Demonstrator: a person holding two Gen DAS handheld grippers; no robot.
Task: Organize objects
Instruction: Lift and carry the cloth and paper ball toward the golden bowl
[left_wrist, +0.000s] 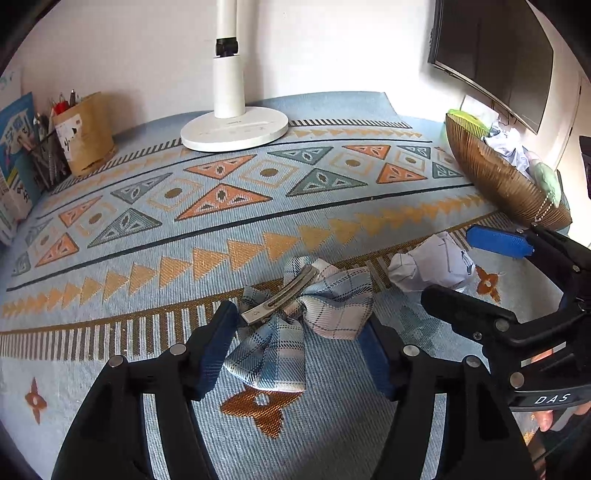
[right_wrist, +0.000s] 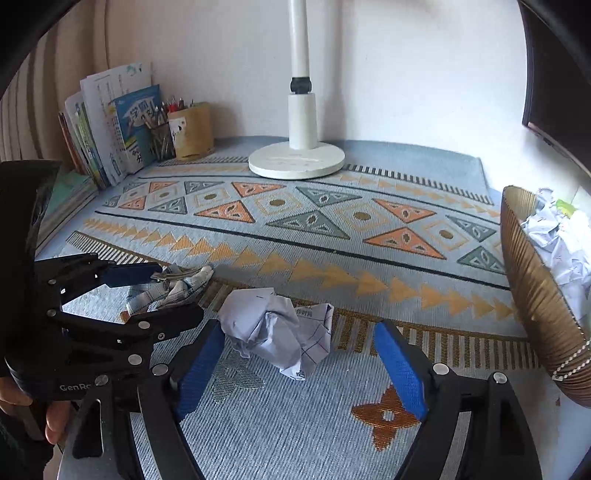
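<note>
Both sets of jaws are spread wide right now, and each one frames its own target. My left gripper (left_wrist: 295, 350) straddles the plaid hair bow (left_wrist: 295, 325), which lies clip-side up on the patterned tablecloth (left_wrist: 258, 206); the blue pads sit on either side of the fabric, and I judge they are not pressing it yet. My right gripper (right_wrist: 306, 365) does the same with the crumpled paper ball (right_wrist: 277, 332): open fingers flank it, the left pad close beside it, the right pad well clear, nothing pinched. I'm angled down at both because they lie flat on the cloth, so a steep approach lets the fingertips come in round them. The two items lie near each other at the front edge, which is why my hands crowd together here. Off to the right stands the ribbed brown basket (right_wrist: 535, 295), already holding wads of white paper, so I reckon the ball belongs in there. The bow's home I can't tell; books (right_wrist: 110, 125) and a pen holder (right_wrist: 192, 129) stand back left by the lamp base (right_wrist: 295, 160).
</note>
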